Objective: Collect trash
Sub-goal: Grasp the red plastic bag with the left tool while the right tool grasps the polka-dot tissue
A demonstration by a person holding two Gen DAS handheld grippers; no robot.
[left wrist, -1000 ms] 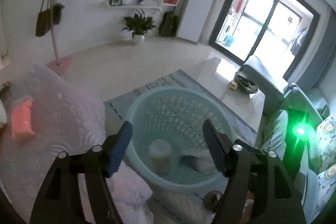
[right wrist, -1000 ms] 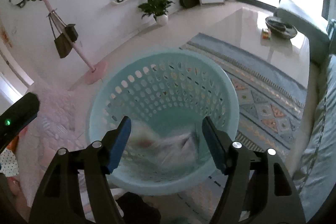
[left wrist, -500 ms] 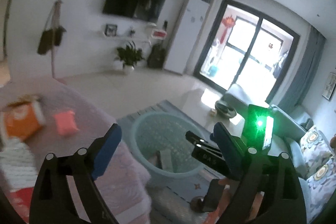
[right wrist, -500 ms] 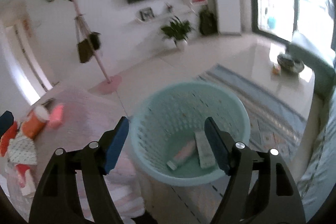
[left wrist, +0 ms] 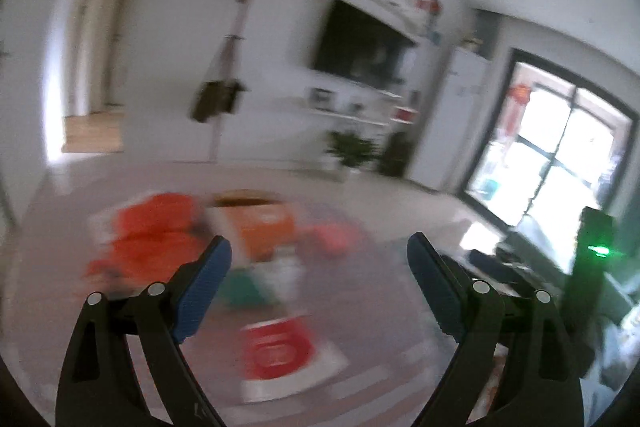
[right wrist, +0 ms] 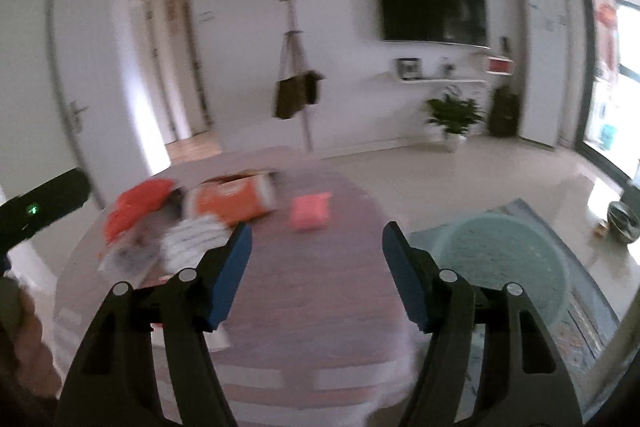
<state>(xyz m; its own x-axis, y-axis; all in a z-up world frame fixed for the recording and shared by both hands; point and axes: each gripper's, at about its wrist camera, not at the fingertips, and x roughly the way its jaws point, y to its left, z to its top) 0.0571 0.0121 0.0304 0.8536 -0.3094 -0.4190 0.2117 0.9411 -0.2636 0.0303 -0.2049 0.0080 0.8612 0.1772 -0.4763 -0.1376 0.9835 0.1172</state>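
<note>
On the pink-clothed table, the trash sits in a blurred heap: a red bag, an orange packet, then a pink packet. The left gripper has just spread wide, empty. The right gripper, also empty, has narrowed slightly. The teal basket stands rightmost, beside the table.

Pale pink tabletop here, faintly striped lighter along its near edge. On it sit an orange packet with a white end, a bright red bag, a white ribbed wrapper and a small salmon-pink pouch. To the right, a mint-green basket stands on a grey-blue patterned rug. The tongs show blue pads on black arms. Left view, blurred: a red-and-white packet.
</note>
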